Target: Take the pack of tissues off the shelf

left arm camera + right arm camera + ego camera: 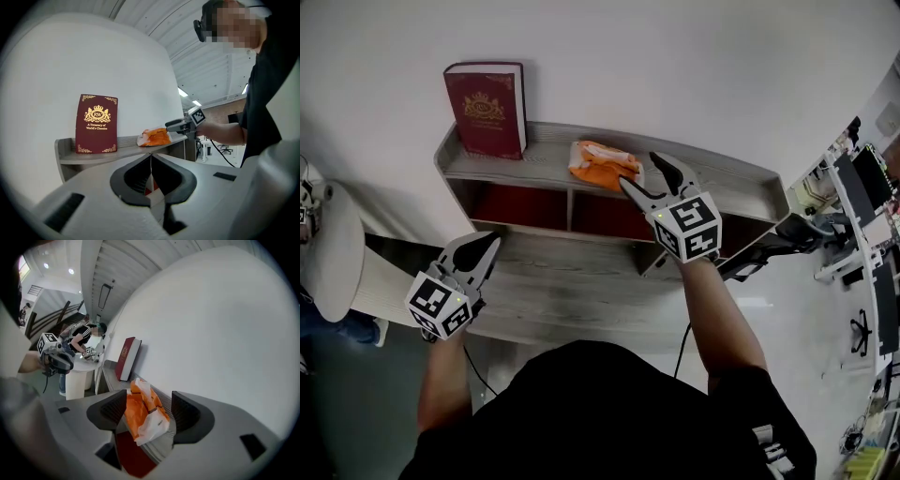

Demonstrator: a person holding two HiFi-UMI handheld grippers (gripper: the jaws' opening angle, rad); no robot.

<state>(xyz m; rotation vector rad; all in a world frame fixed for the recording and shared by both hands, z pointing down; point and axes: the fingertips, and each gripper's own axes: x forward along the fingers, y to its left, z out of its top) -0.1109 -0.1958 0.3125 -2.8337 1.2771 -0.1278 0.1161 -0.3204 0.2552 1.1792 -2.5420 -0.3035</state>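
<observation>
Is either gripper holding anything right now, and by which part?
Nothing is held. The right gripper's open jaws straddle the tissue pack on the shelf without pressing it; the left gripper is shut and empty.

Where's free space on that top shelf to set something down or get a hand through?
Free: the top shelf between the red book and the tissue pack, and its right end beyond the right gripper. The lower board right of the left gripper is bare too. Crowded: around the tissue pack, which sits between the right gripper's open jaws.
</observation>
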